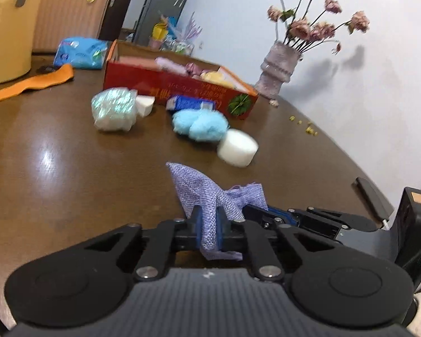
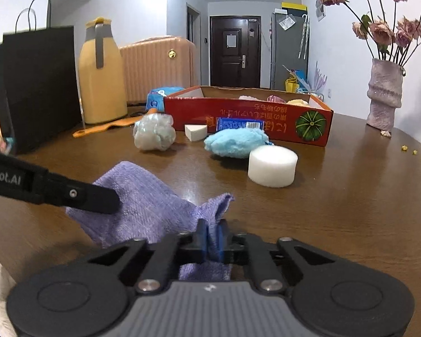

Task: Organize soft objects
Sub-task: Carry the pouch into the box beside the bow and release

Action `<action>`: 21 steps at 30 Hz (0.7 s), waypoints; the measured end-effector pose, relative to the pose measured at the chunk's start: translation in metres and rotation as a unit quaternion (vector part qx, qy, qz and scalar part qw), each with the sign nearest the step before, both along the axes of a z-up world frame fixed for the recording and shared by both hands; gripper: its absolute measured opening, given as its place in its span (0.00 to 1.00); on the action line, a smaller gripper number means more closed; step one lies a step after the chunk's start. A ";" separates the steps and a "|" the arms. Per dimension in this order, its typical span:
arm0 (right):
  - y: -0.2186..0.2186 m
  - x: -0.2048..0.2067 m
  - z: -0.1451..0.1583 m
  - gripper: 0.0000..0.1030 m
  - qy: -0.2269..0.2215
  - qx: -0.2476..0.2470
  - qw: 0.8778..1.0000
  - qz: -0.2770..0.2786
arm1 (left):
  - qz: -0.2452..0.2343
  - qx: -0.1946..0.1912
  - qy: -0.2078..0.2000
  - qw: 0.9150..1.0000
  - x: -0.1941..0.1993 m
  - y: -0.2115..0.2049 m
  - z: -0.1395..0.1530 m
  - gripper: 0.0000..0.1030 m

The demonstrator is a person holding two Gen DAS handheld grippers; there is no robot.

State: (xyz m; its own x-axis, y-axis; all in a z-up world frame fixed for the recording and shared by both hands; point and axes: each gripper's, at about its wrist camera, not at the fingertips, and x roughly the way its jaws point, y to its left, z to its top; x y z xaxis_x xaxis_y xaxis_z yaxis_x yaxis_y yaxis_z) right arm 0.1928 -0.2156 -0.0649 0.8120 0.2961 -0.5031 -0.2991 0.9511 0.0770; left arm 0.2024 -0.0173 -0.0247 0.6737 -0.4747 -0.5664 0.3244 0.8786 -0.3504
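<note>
Both grippers are clenched on the same soft purple woven cloth [image 2: 143, 205], which hangs between them just above the near part of the brown wooden table [image 2: 350, 210]. The left gripper [image 1: 209, 219] pinches a bunched fold of it between its blue pads, with the cloth peaking up in front and a tail hanging below. The right gripper [image 2: 212, 236] clamps another corner, and most of the cloth spreads to its left, where the left gripper's black finger [image 2: 98, 198] reaches in.

Farther out lie a white foam cylinder [image 2: 272, 165], a fluffy light-blue bundle [image 2: 235, 143], a small white wedge sponge [image 2: 196, 132], a blue wrapped packet [image 2: 240, 125] and a shiny plastic-wrapped wad [image 2: 154, 134]. Behind them stands a long red cardboard box [image 2: 247, 120] holding pale soft items. At the far right stands 1 textured pink vase of dried roses [image 2: 384, 95].
</note>
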 end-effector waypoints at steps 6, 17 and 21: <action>-0.021 0.043 0.059 0.04 -0.055 0.039 0.997 0.022 | -0.025 -0.004 -0.067 0.997 0.061 -0.004 0.052 0.09; -0.013 0.322 0.129 0.04 -0.022 -0.011 1.000 0.010 | 0.030 0.004 0.036 0.999 0.351 -0.049 0.067 0.08; -0.010 0.401 0.095 0.04 0.066 -0.027 0.997 0.005 | 0.049 0.038 0.090 0.994 0.404 -0.061 0.025 0.08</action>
State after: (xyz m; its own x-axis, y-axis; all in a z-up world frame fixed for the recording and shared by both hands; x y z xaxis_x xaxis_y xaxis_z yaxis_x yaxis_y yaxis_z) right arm 0.5941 -0.2258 0.0299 0.7351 0.2731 -0.6205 -0.2996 0.9519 0.0640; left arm 0.6063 -0.0783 0.0006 0.5993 -0.3619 -0.7141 0.1734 0.9295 -0.3255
